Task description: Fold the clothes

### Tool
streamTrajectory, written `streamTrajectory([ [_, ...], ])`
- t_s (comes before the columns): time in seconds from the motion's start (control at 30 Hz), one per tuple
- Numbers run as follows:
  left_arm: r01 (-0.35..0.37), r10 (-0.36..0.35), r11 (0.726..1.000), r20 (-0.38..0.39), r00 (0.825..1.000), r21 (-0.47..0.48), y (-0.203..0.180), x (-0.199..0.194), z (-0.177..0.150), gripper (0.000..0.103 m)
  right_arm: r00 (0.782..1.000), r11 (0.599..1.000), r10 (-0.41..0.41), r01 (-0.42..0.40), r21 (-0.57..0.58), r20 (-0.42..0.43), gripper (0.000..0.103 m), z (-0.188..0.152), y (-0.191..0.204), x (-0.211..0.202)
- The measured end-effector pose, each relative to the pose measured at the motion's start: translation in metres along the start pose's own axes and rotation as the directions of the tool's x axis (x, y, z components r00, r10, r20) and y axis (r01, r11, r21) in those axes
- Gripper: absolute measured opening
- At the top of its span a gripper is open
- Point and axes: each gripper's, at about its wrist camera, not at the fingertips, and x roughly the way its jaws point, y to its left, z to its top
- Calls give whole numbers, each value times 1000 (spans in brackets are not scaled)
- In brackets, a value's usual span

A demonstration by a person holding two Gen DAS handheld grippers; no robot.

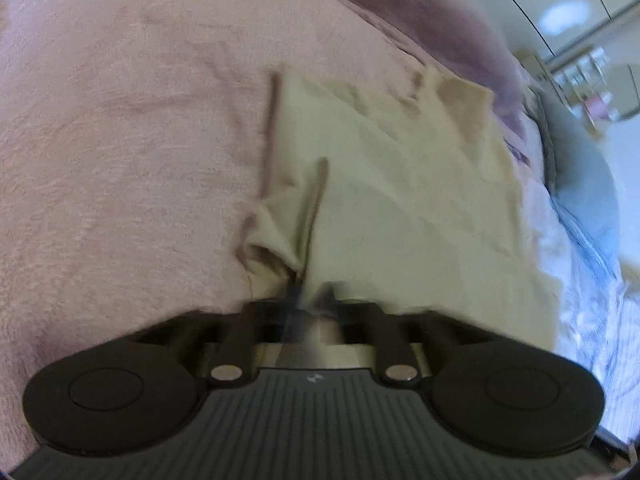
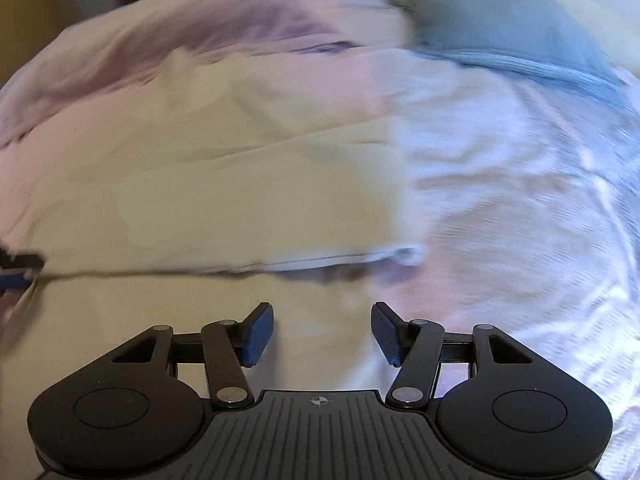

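Left wrist view: a pale yellow-green garment (image 1: 400,184) lies on a pink blanket (image 1: 120,140), and the left gripper (image 1: 310,308) pinches a fold at its near edge (blurred). The right gripper (image 2: 323,332) hovers over that garment (image 2: 224,184), jaws apart and holding nothing. Beyond lies a grey pillow (image 2: 492,20).

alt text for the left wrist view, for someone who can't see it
The left gripper is shut on the near edge of a pale yellow-green garment, which lies partly folded on a pink blanket. A grey pillow and blurred room furniture show at the right edge; the image is motion-blurred.
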Motion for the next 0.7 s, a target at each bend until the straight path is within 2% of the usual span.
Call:
streamTrajectory([
  [0.03, 0, 0, 1000, 2, 1000, 13, -5, -2, 0, 3, 1000, 1000, -10, 10, 18, 6, 58, -2, -9, -2],
  [0.1, 35, -51, 989, 106, 993, 145, -30, -31, 4, 3, 1000, 999, -25, 24, 39, 12, 58, -4, -22, -5],
  [0.17, 17, -77, 968, 231, 970, 249, -44, -58, 13, 3, 999, 998, -35, 34, 46, 25, 58, -4, -29, -7],
  [0.23, -28, -85, 949, 341, 936, 314, -51, -81, 24, 3, 998, 998, -39, 37, 43, 46, 58, 1, -30, -8],
  [0.27, -66, -56, 948, 367, 929, 311, -44, -82, 29, 3, 998, 998, -40, 37, 40, 58, 58, 4, -30, -8],
  [0.3, -116, -5, 948, 375, 927, 298, -32, -78, 33, 3, 997, 999, -41, 38, 38, 69, 58, 6, -30, -8],
  [0.33, -156, 51, 950, 356, 933, 271, -18, -69, 36, 3, 996, 999, -37, 34, 32, 76, 58, 9, -29, -7],
  [0.47, -232, 165, 943, 269, 949, 239, 22, -43, 24, 3, 996, 1000, -19, 19, 9, 81, 58, 20, -24, 7],
  [0.6, -230, 166, 937, 244, 956, 262, 27, -41, 6, 4, 996, 999, -34, 35, -6, 84, 58, 28, -24, 15],
  [0.7, -190, 140, 964, 253, 957, 188, 35, -50, 11, 4, 993, 999, 5, 1, -52, 115, 58, 31, -22, 12],
])
